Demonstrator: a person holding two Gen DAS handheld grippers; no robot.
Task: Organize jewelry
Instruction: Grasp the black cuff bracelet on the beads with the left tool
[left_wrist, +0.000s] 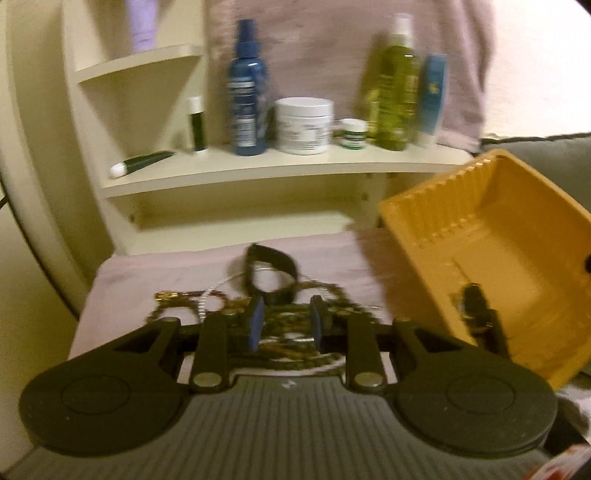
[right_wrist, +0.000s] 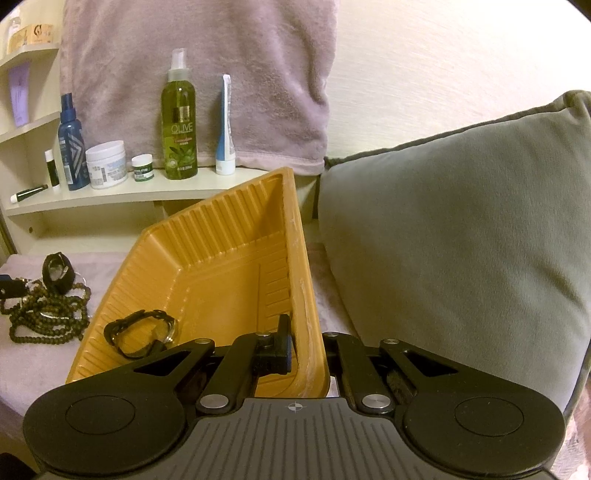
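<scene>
A pile of brown bead necklaces (left_wrist: 295, 332) (right_wrist: 48, 314) lies on a pink cloth, with a black looped strap watch (left_wrist: 271, 275) (right_wrist: 57, 271) just behind it. My left gripper (left_wrist: 286, 323) hovers over the beads; its blue pads (left_wrist: 255, 325) stand apart and grip nothing. An orange ribbed tray (left_wrist: 517, 229) (right_wrist: 221, 258) sits tilted at the right, and another black watch (right_wrist: 140, 332) (left_wrist: 476, 306) rests inside it. My right gripper (right_wrist: 306, 354) is shut on the tray's near side wall, one finger inside and the other hidden outside.
A cream shelf (right_wrist: 147, 192) behind holds a blue spray bottle (right_wrist: 72, 147), a white jar (right_wrist: 107, 164), a green olive bottle (right_wrist: 179, 125) and tubes. A grey cushion (right_wrist: 461, 229) stands close on the tray's right. A pink towel (right_wrist: 203, 66) hangs on the wall.
</scene>
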